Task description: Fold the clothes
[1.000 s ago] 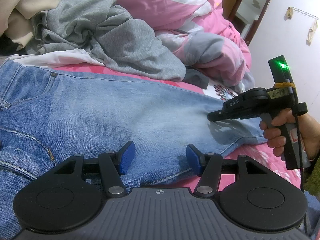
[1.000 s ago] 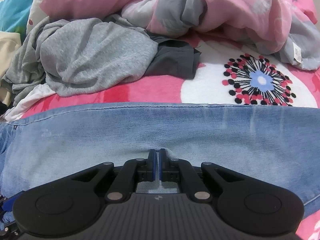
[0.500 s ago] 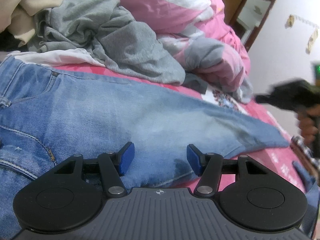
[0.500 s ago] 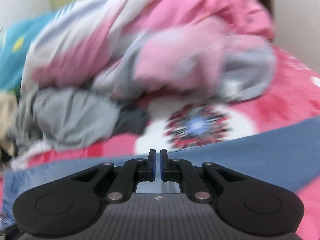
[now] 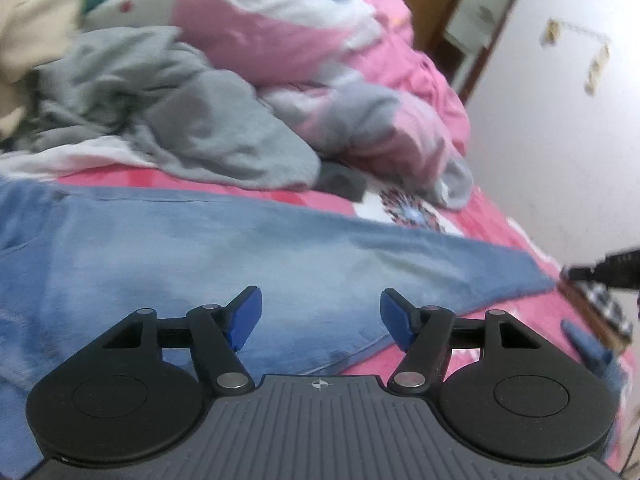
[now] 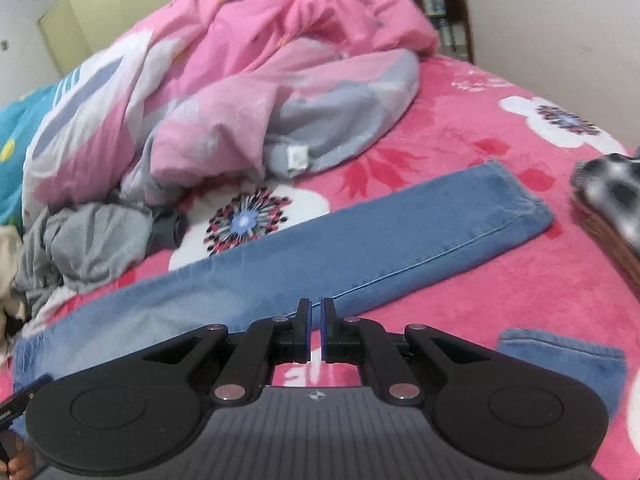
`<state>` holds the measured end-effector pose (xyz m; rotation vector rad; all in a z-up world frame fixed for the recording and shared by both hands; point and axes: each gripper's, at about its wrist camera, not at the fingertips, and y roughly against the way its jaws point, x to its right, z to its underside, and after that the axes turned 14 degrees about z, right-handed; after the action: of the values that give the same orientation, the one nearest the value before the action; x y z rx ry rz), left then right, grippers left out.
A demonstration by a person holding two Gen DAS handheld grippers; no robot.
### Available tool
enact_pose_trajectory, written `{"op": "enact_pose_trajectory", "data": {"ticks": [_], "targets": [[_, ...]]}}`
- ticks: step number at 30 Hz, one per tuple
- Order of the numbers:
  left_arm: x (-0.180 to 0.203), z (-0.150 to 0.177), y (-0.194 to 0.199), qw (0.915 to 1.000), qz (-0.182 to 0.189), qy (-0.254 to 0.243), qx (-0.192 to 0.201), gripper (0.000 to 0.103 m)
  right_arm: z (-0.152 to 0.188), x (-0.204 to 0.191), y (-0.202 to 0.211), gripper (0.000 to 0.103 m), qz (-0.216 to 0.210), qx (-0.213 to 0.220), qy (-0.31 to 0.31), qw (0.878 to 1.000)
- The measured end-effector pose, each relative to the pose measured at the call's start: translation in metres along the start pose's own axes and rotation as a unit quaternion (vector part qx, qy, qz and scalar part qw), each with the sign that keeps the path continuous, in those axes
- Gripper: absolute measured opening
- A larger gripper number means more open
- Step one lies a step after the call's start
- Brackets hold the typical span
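1. On the pink flowered bedspread (image 6: pixel 472 144) the jeans (image 6: pixel 360 240) lay flat, one leg stretched out toward its hem.
2. The left gripper (image 5: pixel 320 316) hovered over the denim, its jaws opening, with nothing pinched between the blue pads (image 5: pixel 244 316).
3. The right gripper (image 6: pixel 316 330) was nearly closed and empty above the leg's near edge.
4. A white tag (image 6: pixel 297 157) on the pink quilt (image 6: pixel 248 80) was too small to read.
5. A grey sweatshirt (image 5: pixel 168 120) was heaped beside the jeans.

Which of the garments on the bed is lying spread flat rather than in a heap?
The blue jeans, one leg stretched flat across the pink bedspread. The grey top beside them is crumpled in a heap.
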<state>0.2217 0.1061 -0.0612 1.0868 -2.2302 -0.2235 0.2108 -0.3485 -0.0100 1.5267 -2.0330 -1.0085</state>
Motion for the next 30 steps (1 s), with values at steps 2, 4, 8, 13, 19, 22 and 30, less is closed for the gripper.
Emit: {"op": "enact_pose_trajectory", "data": {"ticks": [2, 4, 8, 13, 19, 22, 30], "targets": [[-0.001, 0.007, -0.012, 0.9999, -0.001, -0.006, -0.014, 0.066, -0.001, -0.011, -0.013, 0.003, -0.015, -0.008, 0.010, 1.000], [-0.007, 0.016, -0.019, 0.9995, -0.002, -0.005, -0.031, 0.065, -0.004, -0.031, -0.031, 0.003, -0.033, -0.015, 0.032, 0.999], [-0.010, 0.022, -0.019, 0.9994, 0.002, -0.011, -0.033, 0.066, -0.007, -0.090, -0.074, 0.003, -0.078, -0.034, 0.112, 0.990], [-0.013, 0.024, -0.018, 0.9995, 0.008, -0.010, -0.030, 0.066, -0.012, -0.151, -0.145, 0.000, -0.054, -0.054, 0.194, 0.978], [-0.014, 0.023, -0.018, 0.9996, 0.013, -0.008, -0.026, 0.066, -0.070, -0.127, -0.184, 0.003, 0.034, -0.010, 0.095, 0.995], [-0.015, 0.024, -0.018, 0.9996, 0.013, -0.008, -0.025, 0.066, -0.079, -0.091, -0.169, 0.003, 0.052, 0.002, 0.034, 0.998], [-0.014, 0.025, -0.018, 0.9996, 0.012, -0.012, -0.022, 0.067, -0.011, -0.048, -0.117, 0.003, -0.013, -0.029, 0.041, 0.999]]}}
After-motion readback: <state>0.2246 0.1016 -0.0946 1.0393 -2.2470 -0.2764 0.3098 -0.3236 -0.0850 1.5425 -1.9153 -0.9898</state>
